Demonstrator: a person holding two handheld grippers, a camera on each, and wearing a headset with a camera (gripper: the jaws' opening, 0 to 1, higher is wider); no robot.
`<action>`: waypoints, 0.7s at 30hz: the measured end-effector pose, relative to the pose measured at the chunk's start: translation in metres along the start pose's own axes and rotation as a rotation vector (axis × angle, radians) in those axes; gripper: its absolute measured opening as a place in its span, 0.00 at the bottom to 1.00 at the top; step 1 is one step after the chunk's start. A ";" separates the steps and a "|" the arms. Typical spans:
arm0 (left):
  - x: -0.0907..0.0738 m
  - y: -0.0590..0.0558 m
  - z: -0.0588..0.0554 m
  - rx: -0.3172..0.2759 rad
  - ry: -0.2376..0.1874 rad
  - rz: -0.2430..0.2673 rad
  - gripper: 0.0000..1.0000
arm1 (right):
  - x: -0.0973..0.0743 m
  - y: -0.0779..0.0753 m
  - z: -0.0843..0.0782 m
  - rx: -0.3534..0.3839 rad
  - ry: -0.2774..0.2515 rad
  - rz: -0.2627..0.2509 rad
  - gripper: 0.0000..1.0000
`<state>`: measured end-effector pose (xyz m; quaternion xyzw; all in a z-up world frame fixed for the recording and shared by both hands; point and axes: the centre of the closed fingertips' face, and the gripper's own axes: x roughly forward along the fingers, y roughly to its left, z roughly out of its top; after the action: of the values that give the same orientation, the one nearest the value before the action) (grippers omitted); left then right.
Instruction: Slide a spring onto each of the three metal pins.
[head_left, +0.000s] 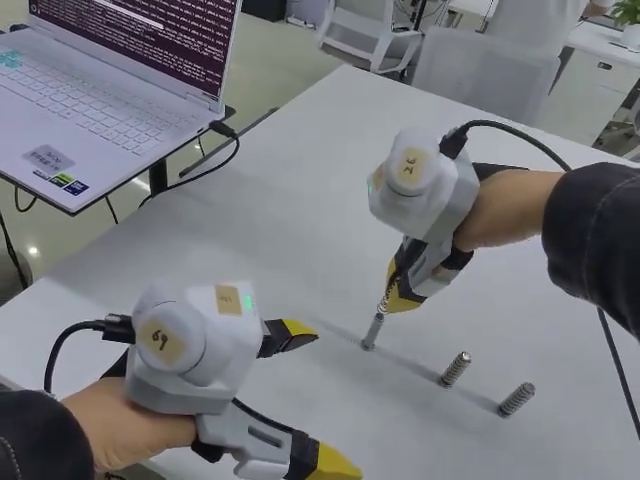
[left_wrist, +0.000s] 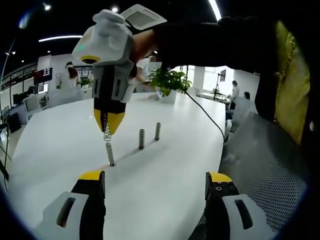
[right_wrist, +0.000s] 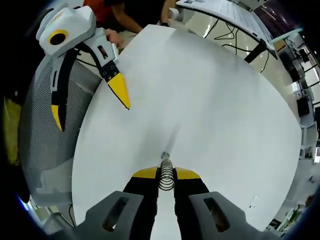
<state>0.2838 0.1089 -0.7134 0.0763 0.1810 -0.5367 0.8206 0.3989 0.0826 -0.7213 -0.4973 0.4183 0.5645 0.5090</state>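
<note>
Your right gripper (head_left: 396, 293), angled steeply downward, pinches a small coiled steel spring (right_wrist: 166, 176) in its jaws, the coil's lower end just at the top of the bare upright metal pin (head_left: 372, 332). On the smooth white bench (head_left: 300, 190), the middle pin (head_left: 455, 369) and end pin (head_left: 516, 399) each carry a spring. Your left gripper (head_left: 320, 400) hovers low, jaws spread.
</note>
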 end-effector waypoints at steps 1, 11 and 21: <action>0.000 0.001 -0.001 0.009 0.007 0.005 0.79 | 0.001 0.000 0.000 0.001 0.001 0.003 0.08; -0.001 0.005 -0.002 0.082 0.033 0.023 0.80 | 0.008 -0.002 -0.002 -0.008 0.015 0.018 0.08; -0.004 0.013 -0.002 0.158 0.061 0.057 0.79 | 0.011 0.000 -0.002 -0.012 0.019 0.019 0.08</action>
<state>0.2940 0.1181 -0.7146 0.1621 0.1606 -0.5232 0.8211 0.3994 0.0822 -0.7322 -0.5016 0.4243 0.5672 0.4966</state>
